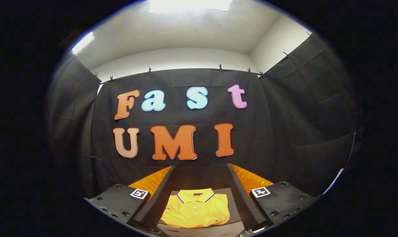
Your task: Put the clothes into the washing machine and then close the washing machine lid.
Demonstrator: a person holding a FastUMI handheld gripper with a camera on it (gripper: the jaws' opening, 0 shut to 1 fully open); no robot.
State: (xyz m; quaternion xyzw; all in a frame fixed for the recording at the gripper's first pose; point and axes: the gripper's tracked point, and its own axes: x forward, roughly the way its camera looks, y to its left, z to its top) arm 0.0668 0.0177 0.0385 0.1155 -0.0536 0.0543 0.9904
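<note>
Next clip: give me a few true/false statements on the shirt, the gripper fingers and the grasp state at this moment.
1. A folded yellow polo shirt lies seen between the two fingers. True.
2. The gripper is shut on the shirt. False: its fingers stand apart, open, pressing on nothing.
3. The shirt's collar has dark trim. True.
4. The shirt is crumpled in a heap. False: it lies flat, neatly folded, buttons up.
</note>
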